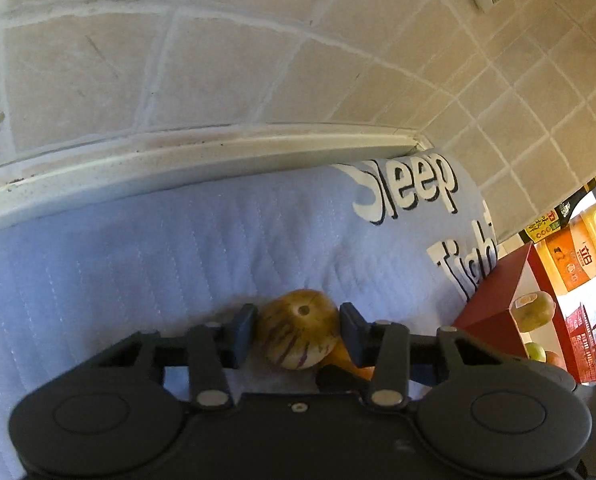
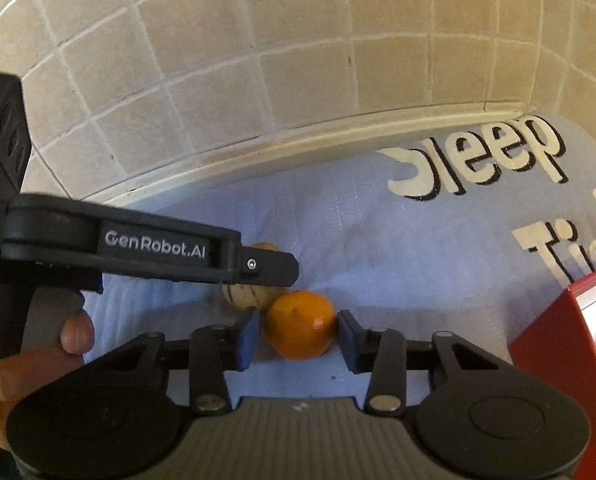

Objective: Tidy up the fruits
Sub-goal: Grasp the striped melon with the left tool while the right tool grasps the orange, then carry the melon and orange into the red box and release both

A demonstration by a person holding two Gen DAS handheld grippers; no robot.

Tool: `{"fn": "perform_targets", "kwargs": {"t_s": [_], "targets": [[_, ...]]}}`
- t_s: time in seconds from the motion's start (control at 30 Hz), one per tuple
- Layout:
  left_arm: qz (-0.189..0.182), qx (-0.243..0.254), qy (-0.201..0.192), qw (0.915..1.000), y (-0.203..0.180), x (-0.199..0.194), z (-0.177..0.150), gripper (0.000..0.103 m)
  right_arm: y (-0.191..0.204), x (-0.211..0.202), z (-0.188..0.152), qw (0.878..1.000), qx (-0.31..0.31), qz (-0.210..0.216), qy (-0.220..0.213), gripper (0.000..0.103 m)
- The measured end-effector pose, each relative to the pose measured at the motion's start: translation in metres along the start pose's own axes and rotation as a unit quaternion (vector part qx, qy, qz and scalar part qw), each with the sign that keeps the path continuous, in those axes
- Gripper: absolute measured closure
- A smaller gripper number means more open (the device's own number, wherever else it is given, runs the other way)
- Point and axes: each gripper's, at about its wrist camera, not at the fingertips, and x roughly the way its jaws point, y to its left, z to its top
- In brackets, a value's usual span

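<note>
The left gripper (image 1: pixel 298 334) sat low over the blue cloth (image 1: pixel 177 240), its jaws drawn in around a striped yellow fruit (image 1: pixel 298 332). Both pads looked to be against the fruit's sides, so it read as a grip taken, with the fruit not yet lifted off the cloth. An orange (image 2: pixel 300 326) lay just beside that fruit, touching or nearly so, and the right gripper (image 2: pixel 298 334) straddled it. Its left pad seemed to meet the skin; the right one showed a thin gap, so whether it truly held could not be told.

Doing this step well probably meant finishing each squeeze before lifting, and keeping the pads across the widest part of each round fruit so neither rolled out. Since the two fruits sat so close, lifting both straight up rather than dragging would likely keep one from nudging the other.

To the right stood a red box (image 1: pixel 494 300) with fruit inside, apparently the place for sorting. A tiled wall (image 2: pixel 298 60) rose close behind.
</note>
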Motion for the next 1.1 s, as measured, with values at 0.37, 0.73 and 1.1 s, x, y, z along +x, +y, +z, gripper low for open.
{"fn": "perform_targets", "kwargs": {"t_s": [0.37, 0.73, 1.1], "targets": [[-0.003, 0.028, -0.083, 0.9962, -0.031, -0.043, -0.002, 0.053, -0.001, -0.036, -0.002, 0.999, 0.011, 0.017, -0.033, 0.063], [-0.056, 0.13, -0.141, 0.9798, -0.152, -0.095, -0.001, 0.053, -0.086, -0.178, -0.005, 0.983, 0.095, -0.052, -0.146, 0.063], [-0.058, 0.235, -0.034, 0.9697, -0.254, 0.002, -0.045, 0.053, -0.24, -0.223, -0.047, 0.949, 0.251, -0.155, -0.107, 0.063]]}}
